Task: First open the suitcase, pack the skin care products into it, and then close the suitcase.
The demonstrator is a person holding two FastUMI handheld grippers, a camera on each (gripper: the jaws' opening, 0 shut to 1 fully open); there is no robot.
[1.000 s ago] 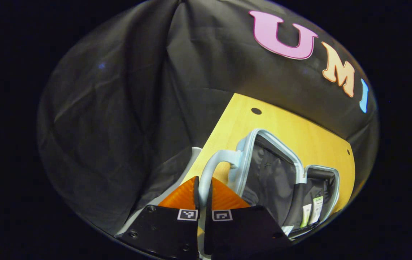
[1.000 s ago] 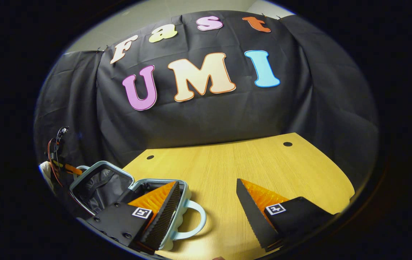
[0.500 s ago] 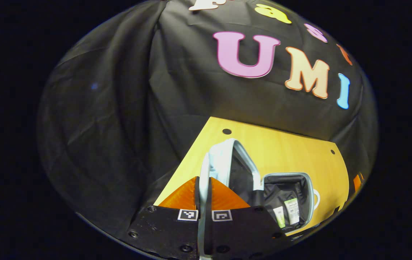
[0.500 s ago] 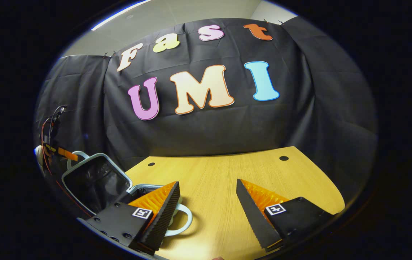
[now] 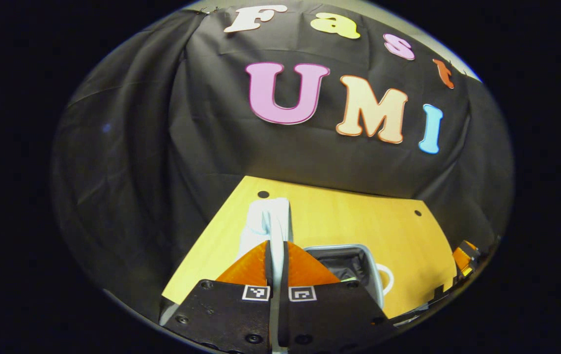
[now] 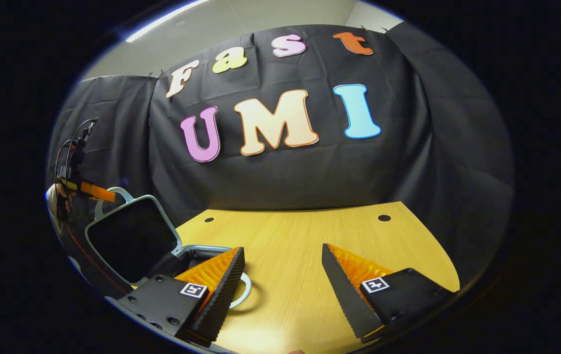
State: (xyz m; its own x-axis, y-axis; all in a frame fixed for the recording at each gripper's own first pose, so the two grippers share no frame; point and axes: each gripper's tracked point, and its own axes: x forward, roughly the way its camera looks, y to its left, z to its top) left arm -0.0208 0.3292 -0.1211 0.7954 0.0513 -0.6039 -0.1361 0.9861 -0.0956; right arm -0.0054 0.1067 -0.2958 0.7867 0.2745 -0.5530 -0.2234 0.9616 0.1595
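Left gripper view: left gripper (image 5: 276, 255) at bottom centre, fingers pinched tight on the pale blue lid handle (image 5: 277, 231), both pads pressing the thin strap. Suitcase lid (image 5: 266, 223) seen edge-on, raised about upright above the fingers. Just right of the fingers, suitcase base (image 5: 366, 260) open on the wooden table (image 5: 329, 219), dark lining inside, contents mostly hidden behind the gripper body. Base handle (image 5: 386, 279) sticking out on its right side. Far right edge, a bit of the right gripper (image 5: 463, 255), too small to read.

Right gripper view: far left, left gripper (image 6: 86, 189) in a hand (image 6: 57, 199), clamped at the lid handle (image 6: 113, 192). Lid (image 6: 130, 238) standing up, dark inner side facing the camera, hinged to the base (image 6: 197, 253) behind the near finger. Base handle (image 6: 245, 290) lying on the table (image 6: 290, 255). Right gripper (image 6: 283, 290) at bottom, fingers spread wide, nothing between them, hovering over bare tabletop right of the suitcase. Skin care products not discernible.
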